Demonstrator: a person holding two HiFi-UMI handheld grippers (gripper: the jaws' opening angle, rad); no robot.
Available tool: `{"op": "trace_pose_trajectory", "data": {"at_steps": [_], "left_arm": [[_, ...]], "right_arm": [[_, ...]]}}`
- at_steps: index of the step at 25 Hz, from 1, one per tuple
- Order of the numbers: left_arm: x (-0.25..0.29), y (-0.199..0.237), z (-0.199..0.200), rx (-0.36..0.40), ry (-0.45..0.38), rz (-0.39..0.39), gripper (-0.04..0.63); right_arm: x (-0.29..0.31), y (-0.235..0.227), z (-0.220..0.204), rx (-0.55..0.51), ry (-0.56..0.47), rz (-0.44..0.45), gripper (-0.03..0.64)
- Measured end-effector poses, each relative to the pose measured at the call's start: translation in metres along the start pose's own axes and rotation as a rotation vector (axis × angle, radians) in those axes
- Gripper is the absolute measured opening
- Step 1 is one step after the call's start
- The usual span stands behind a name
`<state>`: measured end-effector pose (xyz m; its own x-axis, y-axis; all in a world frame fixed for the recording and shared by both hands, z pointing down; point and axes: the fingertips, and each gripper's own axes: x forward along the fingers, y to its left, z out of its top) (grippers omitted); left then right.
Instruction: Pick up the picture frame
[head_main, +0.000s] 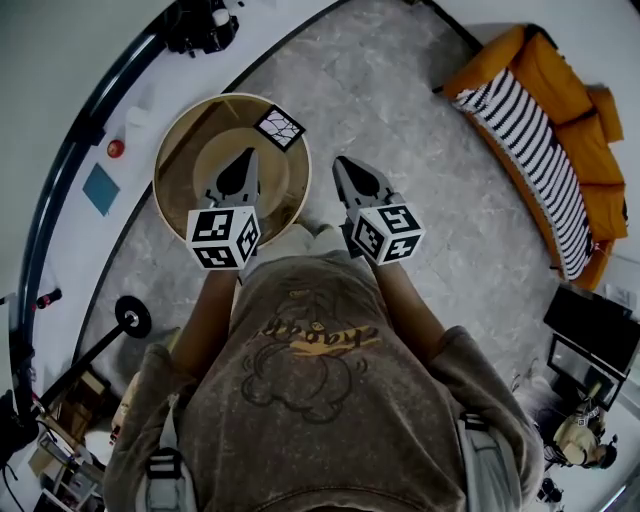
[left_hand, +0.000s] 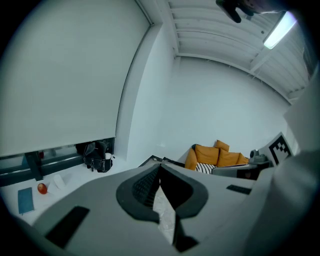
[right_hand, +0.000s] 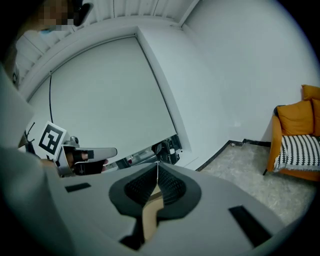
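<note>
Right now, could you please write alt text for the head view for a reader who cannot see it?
Seen from above, a person holds the left gripper and right gripper, both shut and empty, by a round wooden table. A picture frame sits at the table's far edge; an orange sofa stands at upper right.

Your left gripper (left_hand: 160, 167): jaws stood together, tips touching.
Left side: a white ledge (left_hand: 80, 171) bore a black bag (left_hand: 97, 156), a small round red item (left_hand: 42, 188) and a flat blue item (left_hand: 25, 200). The red and blue items lay near each other, well apart from the bag.
Above the ledge: a large pale blind (left_hand: 65, 75).
Far corner: an orange sofa (left_hand: 217, 155) with a striped cushion (left_hand: 202, 167).
Right edge: your right gripper (left_hand: 235, 171), with its marker cube (left_hand: 281, 145) in view.
Overhead: a lit strip light (left_hand: 279, 30).
</note>
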<state>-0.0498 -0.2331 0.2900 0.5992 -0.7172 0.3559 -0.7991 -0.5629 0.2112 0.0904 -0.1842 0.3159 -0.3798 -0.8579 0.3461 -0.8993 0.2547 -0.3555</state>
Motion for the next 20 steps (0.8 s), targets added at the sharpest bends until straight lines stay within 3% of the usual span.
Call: {"op": "trace_pose_trajectory", "data": {"at_steps": [20], "left_arm": [[0.044, 0.010, -0.012, -0.041, 0.056, 0.068, 0.018]], "right_arm": [[0.049, -0.033, 0.009, -0.013, 0.066, 0.068, 0.020]]}}
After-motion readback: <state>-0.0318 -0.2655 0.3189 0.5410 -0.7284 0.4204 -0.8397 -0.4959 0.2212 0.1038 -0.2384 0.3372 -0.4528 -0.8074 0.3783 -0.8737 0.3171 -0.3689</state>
